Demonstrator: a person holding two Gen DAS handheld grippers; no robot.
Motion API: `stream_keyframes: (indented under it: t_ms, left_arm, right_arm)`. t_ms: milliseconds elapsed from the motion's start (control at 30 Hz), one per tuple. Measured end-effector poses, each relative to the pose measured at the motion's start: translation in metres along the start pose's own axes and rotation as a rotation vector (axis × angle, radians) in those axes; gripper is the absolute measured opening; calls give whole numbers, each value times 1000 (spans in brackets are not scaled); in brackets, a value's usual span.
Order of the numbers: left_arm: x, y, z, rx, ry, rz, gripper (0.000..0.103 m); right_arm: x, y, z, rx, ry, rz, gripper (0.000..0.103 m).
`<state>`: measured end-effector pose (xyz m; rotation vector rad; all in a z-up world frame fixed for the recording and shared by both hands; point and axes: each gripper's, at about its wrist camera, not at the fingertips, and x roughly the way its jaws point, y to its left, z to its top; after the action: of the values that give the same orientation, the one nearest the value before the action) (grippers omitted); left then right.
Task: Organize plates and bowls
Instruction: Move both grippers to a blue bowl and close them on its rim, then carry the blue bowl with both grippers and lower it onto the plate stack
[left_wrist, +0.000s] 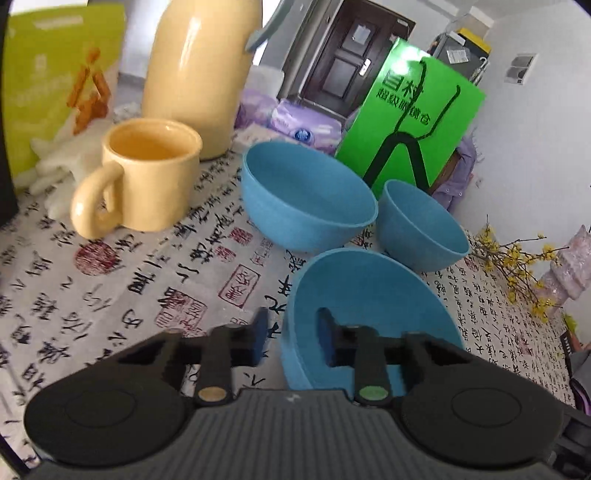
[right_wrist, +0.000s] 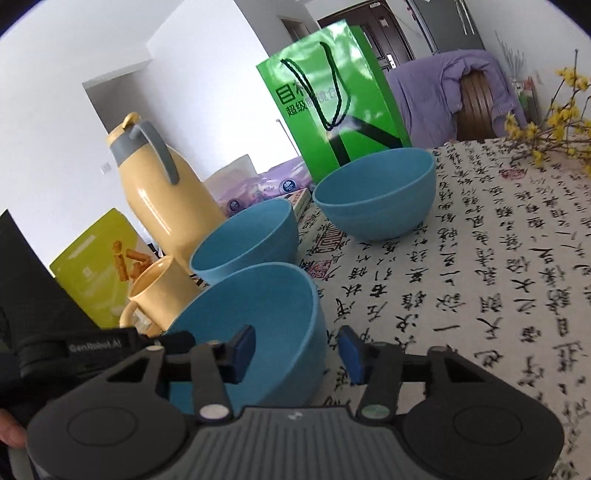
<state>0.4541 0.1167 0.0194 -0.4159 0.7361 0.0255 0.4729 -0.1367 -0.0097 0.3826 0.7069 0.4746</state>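
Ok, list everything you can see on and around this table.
nearest bowl: 1, blue, front of table
larger back bowl: 1, blue, behind it, next to the mug
smaller back bowl: 1, blue, in front of the paper bag
mug: 1, yellow, beside the bowls
jug: 1, yellow with grey handle, behind the mug
paper bag: 1, green, upright behind the bowls
snack pouch: 1, yellow-green, beside the jug
flower branch: 1, yellow blossoms, table edge
tablecloth: 1, white with black and red calligraphy, under everything
left gripper: 1, black with blue pads, open astride the nearest bowl's rim
right gripper: 1, same colours, open astride that bowl's rim
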Motion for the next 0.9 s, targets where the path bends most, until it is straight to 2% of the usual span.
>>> stream_keyframes:
  t_ms: [67,133,233,333,567,900]
  left_arm:
    - [5,2,0,-8,9,-1,15]
    - [7,3,1,-22,12,10,12]
    - [5,-1,2,-42,23,14,12]
    - [0,-20,-3,-14,21,21,12]
    - [-25,-78,-31,27,48,-92,12]
    - [-61,-154,-89,102,53,-168,12]
  right_arm:
    - [5,0,1,1,11,0,32]
    - [8,-2,1,-7,6,-13,23]
    - [7,-6,3,-6,8,-22,20]
    - [-7,-8,3,-39,-23,-57,15]
    - [-83,-50,5,35,-101,-105,12]
    - [-189,-96,-27,85,-156,-184,12]
